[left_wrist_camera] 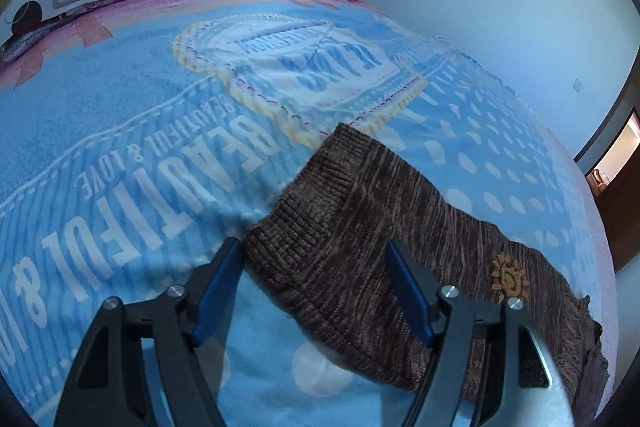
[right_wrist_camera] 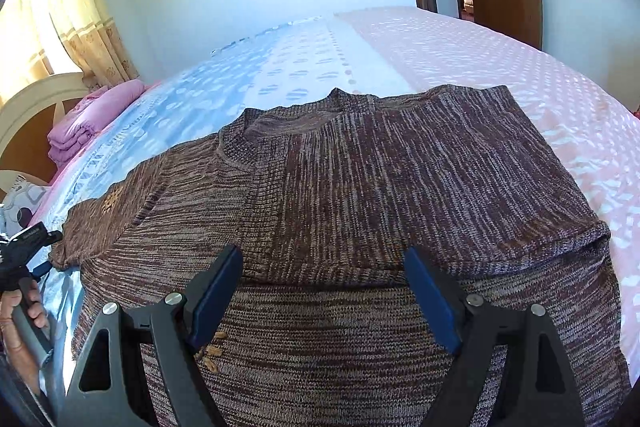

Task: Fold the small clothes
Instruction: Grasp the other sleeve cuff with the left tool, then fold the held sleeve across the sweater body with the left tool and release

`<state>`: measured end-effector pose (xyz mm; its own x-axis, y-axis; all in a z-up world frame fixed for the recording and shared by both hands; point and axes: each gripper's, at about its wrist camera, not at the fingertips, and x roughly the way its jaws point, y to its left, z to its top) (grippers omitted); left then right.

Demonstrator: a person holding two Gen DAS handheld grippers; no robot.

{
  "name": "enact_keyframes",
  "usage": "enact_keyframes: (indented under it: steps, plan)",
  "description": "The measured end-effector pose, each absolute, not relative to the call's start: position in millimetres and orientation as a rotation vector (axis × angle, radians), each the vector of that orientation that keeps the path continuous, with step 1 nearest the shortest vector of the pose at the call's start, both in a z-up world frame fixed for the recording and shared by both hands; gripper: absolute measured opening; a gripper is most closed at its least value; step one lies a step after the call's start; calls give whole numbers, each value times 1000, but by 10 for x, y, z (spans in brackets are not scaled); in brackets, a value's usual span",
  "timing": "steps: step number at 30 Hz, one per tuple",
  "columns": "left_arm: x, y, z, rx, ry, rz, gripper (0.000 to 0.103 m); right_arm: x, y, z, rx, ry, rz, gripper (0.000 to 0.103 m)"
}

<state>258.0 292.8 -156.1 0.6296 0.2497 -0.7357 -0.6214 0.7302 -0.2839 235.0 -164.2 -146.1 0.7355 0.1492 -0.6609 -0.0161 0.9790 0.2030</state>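
A brown knit sweater (right_wrist_camera: 360,187) lies on the bed (left_wrist_camera: 120,127), its ribbed cuff (left_wrist_camera: 304,227) between the left hand-held gripper's (left_wrist_camera: 316,259) parted jaws, unpinched, while the right hand-held gripper (right_wrist_camera: 324,267) hovers agape above it.

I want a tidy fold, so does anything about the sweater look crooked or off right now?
Nothing damaged. The sweater lies flat on the bed, but unevenly: one sleeve still sticks out sideways while the other side is already folded in.
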Motion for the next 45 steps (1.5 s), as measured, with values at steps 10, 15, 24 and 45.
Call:
enact_keyframes:
  steps: [10, 15, 24, 45]
  plan:
    - [2654, 2831, -1472, -505, 723, 457, 14, 2347, -1671, -1473, 211, 731, 104, 84]
    - [2748, 2475, -1141, -429, 647, 379, 14, 2335, -1690, -1478, 221, 727, 109, 84]
    - [2711, 708, -715, -213, 580, -68, 14, 2322, -1720, -1477, 240, 720, 118, 84]
    - [2326, 764, -1175, -168, 696, 21, 78, 2381, -1745, -1414, 271, 759, 135, 84]
